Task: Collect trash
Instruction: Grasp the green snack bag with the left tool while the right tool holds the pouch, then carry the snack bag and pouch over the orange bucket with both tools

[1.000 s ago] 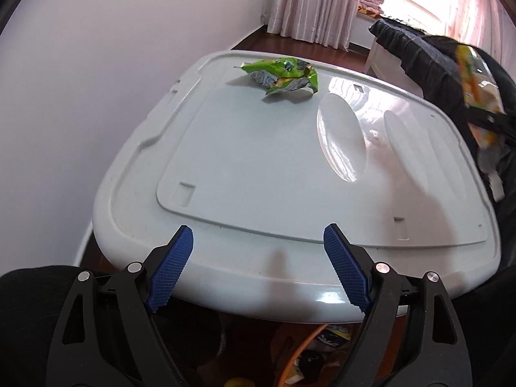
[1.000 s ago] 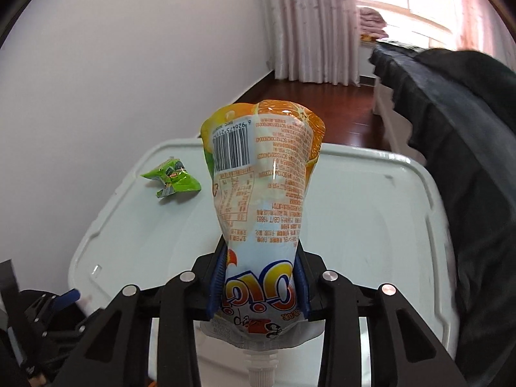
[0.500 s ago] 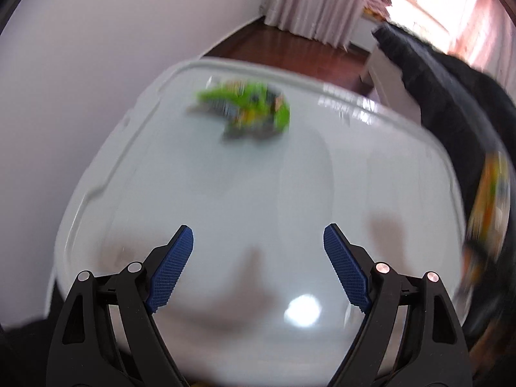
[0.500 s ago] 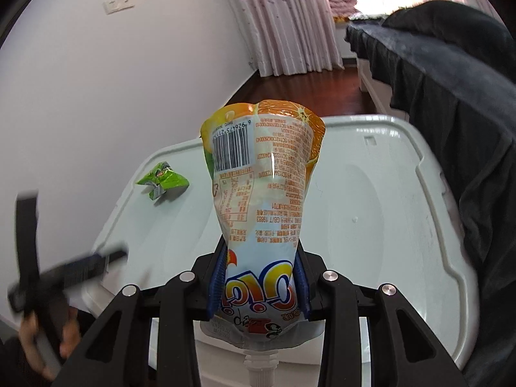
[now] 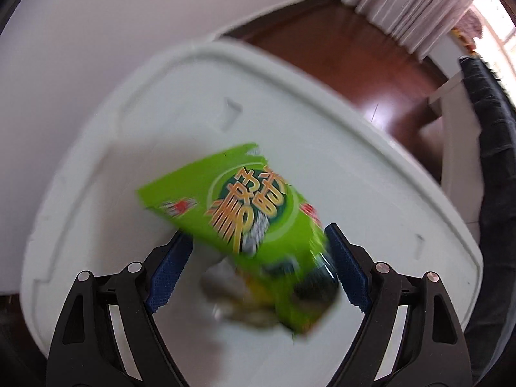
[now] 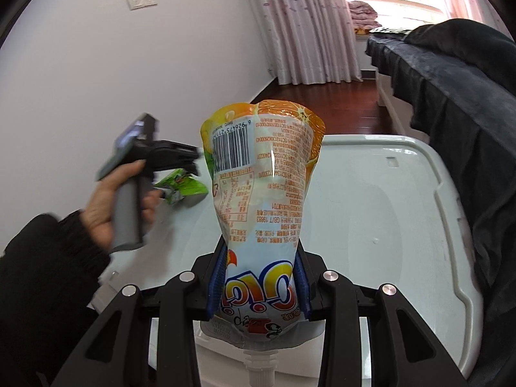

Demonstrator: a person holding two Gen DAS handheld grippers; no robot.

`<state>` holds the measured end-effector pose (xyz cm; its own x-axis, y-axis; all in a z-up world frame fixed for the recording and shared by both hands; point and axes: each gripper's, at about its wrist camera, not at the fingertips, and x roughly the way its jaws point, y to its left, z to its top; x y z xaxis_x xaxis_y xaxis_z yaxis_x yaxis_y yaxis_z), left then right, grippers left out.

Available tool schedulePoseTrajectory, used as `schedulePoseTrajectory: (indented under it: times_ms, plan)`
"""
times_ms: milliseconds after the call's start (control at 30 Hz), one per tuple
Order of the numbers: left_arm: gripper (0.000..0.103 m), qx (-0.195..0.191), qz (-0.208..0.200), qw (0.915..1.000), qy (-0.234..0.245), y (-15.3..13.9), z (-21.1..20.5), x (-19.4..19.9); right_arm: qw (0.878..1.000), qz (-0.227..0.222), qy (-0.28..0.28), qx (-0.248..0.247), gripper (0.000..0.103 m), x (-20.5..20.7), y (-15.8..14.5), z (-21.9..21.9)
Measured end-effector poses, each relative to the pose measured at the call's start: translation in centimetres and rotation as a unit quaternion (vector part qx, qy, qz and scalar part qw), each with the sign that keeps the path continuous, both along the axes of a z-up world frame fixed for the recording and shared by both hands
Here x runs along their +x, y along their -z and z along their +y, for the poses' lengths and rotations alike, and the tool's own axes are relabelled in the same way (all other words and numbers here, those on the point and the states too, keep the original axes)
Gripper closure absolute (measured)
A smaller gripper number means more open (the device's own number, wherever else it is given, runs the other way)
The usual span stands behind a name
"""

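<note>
A crumpled green snack wrapper (image 5: 245, 216) lies on the white plastic lid (image 5: 371, 167). My left gripper (image 5: 254, 267) is open right over it, blue pads on either side, not closed on it. The wrapper also shows in the right wrist view (image 6: 180, 185), just under the left gripper (image 6: 190, 161) held by a hand. My right gripper (image 6: 259, 282) is shut on an orange juice pouch (image 6: 261, 174), held upright above the lid, spout cap pointing down towards me.
A white wall stands to the left. Dark bedding (image 6: 451, 96) lies along the lid's right side. Dark wooden floor (image 5: 322, 42) and pink curtains (image 6: 303, 22) are beyond the lid's far edge.
My left gripper has moved forward across the lid and down to the green wrapper, still open. My right gripper has kept hold of the pouch and shifted slightly.
</note>
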<state>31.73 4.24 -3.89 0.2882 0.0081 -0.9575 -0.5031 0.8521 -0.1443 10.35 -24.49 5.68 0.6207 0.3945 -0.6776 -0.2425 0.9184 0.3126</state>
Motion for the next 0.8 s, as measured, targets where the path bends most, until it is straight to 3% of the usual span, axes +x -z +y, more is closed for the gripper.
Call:
schedulePoseTrajectory:
  times_ms: [67,167,333,433,667,800]
  plan:
    - [0.055,0.059,-0.022,0.997,0.044,-0.5,-1.7,0.7,1.0,0.002,-0.005,-0.001,0.066,0.2,0.1,0.3]
    - [0.071,0.107,-0.038,0.9912,0.069,-0.5,-3.0,0.0,1.0,0.005,-0.008,-0.003,0.066,0.5,0.2,0.5]
    - [0.078,0.12,-0.071,0.9864,0.087,-1.2,-2.7,-3.4,1.0,0.013,-0.001,0.0,0.066,1.2,0.5,0.2]
    - [0.079,0.115,-0.107,0.9824,0.1,-4.1,-3.0,-7.3,1.0,0.011,0.002,-0.002,0.066,1.1,0.4,0.3]
    - [0.079,0.138,-0.139,0.9603,0.198,-10.3,-7.3,-17.7,1.0,0.003,0.024,-0.012,0.066,-0.2,0.5,0.4]
    - [0.079,0.147,-0.149,0.9438,0.256,-11.7,-9.8,-24.2,0.999,-0.007,0.04,-0.034,0.066,-1.6,0.8,-0.1]
